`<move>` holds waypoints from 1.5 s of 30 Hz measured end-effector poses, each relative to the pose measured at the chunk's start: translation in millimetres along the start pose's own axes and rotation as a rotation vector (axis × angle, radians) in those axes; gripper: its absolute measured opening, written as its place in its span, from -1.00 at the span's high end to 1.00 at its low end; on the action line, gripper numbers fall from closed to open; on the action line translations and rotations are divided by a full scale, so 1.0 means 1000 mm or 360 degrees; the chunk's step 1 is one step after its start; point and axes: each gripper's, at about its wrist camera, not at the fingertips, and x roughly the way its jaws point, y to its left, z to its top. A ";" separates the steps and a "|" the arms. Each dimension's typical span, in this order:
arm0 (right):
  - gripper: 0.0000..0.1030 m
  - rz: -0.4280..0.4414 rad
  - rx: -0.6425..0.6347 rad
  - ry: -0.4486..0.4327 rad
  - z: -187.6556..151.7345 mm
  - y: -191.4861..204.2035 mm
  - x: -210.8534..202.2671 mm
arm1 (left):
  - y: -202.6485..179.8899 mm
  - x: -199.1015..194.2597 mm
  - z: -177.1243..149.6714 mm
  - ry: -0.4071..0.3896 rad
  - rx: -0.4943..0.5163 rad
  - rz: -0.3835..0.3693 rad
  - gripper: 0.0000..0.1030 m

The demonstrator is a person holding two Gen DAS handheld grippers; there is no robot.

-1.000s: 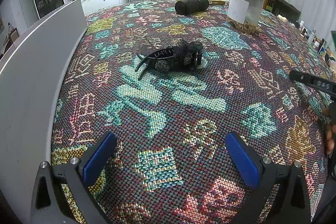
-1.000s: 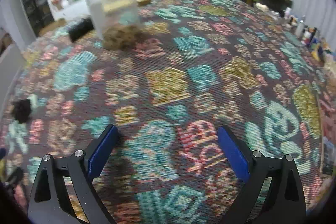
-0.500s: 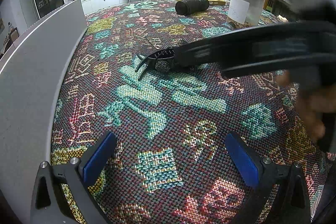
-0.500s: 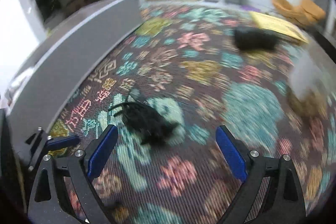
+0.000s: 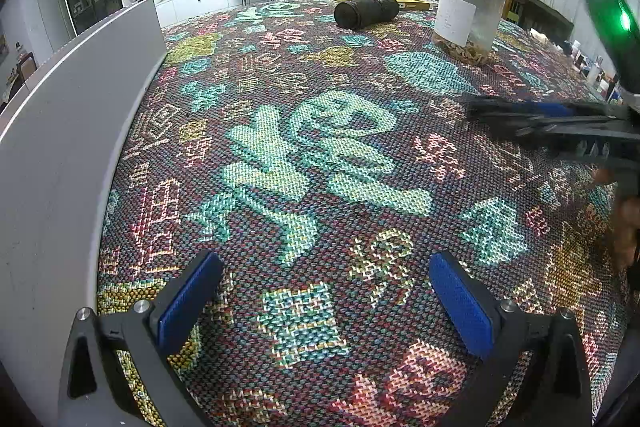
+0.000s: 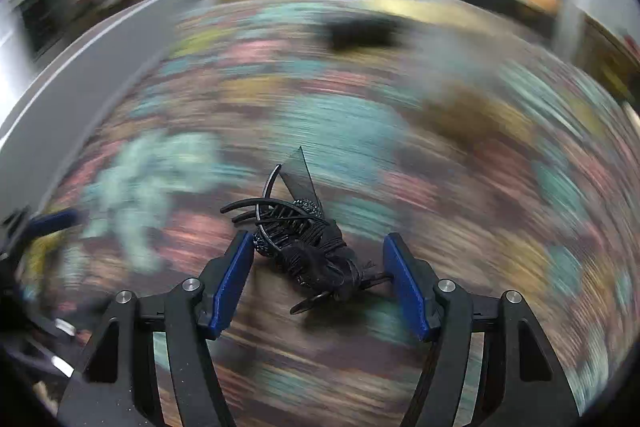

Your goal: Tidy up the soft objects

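The right gripper (image 6: 319, 279) has just been closing its jaws around a black hair clip (image 6: 306, 247), which sits sharp between its blue pads above the blurred patterned tablecloth (image 5: 320, 155). The left gripper (image 5: 320, 303) hangs released near the cloth's near edge.

Black tangled hair clip w/ beaded bits (image 6: 308, 247), prongs up-left, between right tool's blue pads, touching both.
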 end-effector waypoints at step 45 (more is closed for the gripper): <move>-0.86 -0.0440 0.0457 -0.0045 0.031 -0.144 0.030 | -0.001 0.106 0.147 0.0087 0.0079 -0.0049 -1.00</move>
